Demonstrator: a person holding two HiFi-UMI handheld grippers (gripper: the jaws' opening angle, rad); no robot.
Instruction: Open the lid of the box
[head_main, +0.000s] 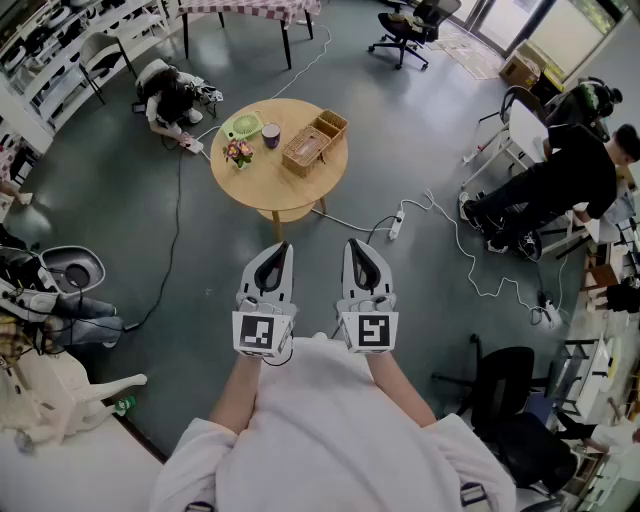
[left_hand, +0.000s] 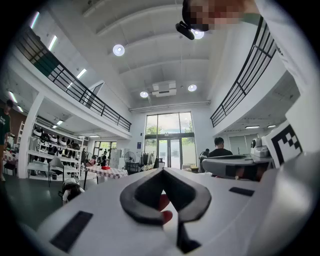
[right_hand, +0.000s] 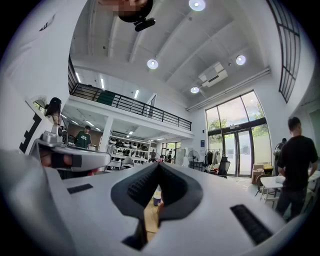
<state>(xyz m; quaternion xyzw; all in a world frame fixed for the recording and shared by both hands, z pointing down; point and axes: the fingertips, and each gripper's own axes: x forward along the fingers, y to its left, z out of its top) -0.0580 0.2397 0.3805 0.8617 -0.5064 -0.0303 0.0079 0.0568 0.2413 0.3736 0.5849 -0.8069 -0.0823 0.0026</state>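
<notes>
A big hall with a grey floor lies below. A round wooden table stands on it at 12 o'clock from the person who holds the tongs.

The box is woven and sits on the right half of the table, with its lid down. A smaller open basket touches it at 1 o'clock. A purple cup stands just beside the box at 10 o'clock. A green bowl is at the table's far left edge, and a small bunch of flowers is just below the bowl.

The left tongs and the right tongs are held side by side, close to the person's body and well apart from the table. Both point at the table. The left tongs are closed, tips together, with nothing in them. The right tongs are closed too, and hold nothing. Through the small gap below their tips you can see the cup far off on the table.

A white power strip lies on the floor at 4 o'clock from the table. A person in black sits at 3 o'clock. Another person is low on the floor at 10 o'clock.
</notes>
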